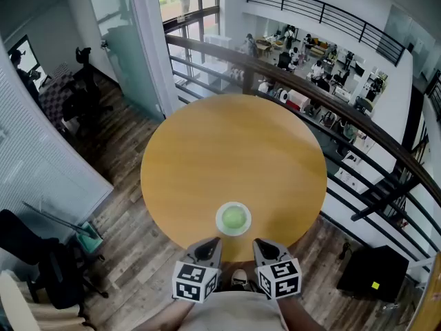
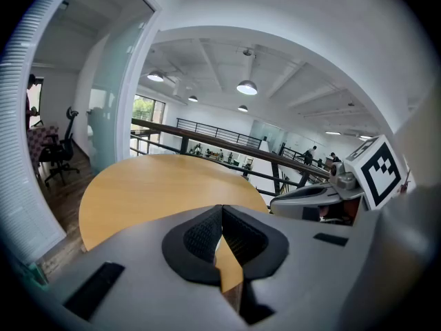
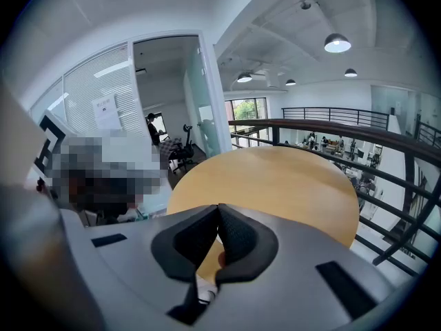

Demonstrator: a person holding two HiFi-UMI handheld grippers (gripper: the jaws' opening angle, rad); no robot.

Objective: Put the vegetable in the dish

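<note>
Green vegetable (image 1: 233, 217) sits in dish (image 1: 219, 221) at bench (image 1: 207, 150) near edge; left hand-held gripper (image 1: 215, 241) and right hand-held gripper (image 1: 258, 243) both pinched closed, empty, close by, so a stray nudge could shove dish off.

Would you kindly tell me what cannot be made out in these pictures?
- Head view: the green vegetable in the dish is too small to identify.
- Head view: the left tool and right tool cover part of the near edge of the table.
- Both gripper views: each tool's own body fills the lower frame, so the dish is not clearly visible.
</note>
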